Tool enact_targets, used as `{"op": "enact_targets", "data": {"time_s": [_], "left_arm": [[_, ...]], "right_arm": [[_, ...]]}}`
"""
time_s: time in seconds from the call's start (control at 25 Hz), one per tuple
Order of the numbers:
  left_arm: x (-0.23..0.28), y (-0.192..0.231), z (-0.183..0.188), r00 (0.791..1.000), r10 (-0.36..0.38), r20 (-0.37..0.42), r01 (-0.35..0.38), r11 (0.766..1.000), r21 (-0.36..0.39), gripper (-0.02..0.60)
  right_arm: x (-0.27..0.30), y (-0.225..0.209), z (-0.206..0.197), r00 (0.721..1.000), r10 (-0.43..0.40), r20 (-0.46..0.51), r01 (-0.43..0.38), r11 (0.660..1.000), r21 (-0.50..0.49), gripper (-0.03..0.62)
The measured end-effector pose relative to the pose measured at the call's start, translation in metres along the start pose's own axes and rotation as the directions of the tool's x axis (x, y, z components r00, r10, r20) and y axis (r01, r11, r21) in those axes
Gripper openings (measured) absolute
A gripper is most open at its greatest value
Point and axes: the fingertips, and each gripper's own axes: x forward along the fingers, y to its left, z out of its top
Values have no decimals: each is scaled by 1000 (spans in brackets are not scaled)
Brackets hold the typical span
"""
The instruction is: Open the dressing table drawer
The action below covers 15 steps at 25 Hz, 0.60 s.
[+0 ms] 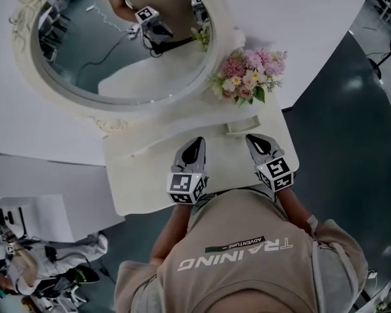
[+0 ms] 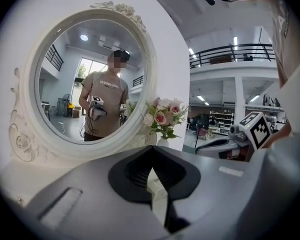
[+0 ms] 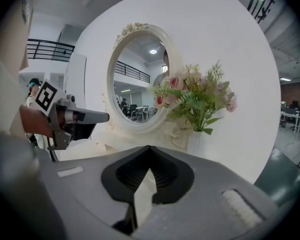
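Over the cream worktop's (image 1: pixel 140 184) front edge, the left gripper (image 1: pixel 197 142) and right gripper (image 1: pixel 253 139) hover, fingers (image 2: pixel 132 173) closed tip to tip on nothing. The drawer is out of sight beneath. Flowers (image 1: pixel 247 77) occupy the back right corner beside the oval mirror (image 1: pixel 104 57).

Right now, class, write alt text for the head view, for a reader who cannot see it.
From above, a left hand-held gripper and a right hand-held gripper, both shut and empty, hover over a cream dressing table. Beyond them stand an oval mirror and pink flowers.
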Motion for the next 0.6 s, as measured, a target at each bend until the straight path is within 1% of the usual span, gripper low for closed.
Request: {"op": "enact_targets", "data": {"time_s": [0.16,0.2,0.4,0.6], "left_arm": [[2,10,14,999,38,14,-39,995,90,18],[3,12,20,999,41,22,-43,994,102,18],[5,14,58,996,32,83,-42,992,121,18],[5,14,83,993,25,119,-41,991,130,18]], "right_arm": [[-4,7,40,997,37,64,-35,999,-40,2],[-5,7,49,996,42,79,-38,998,-46,2],[-4,12,96,984,73,164,-61,995,-77,2],[-2,17,131,970,93,224,-71,992,-104,2]]}}
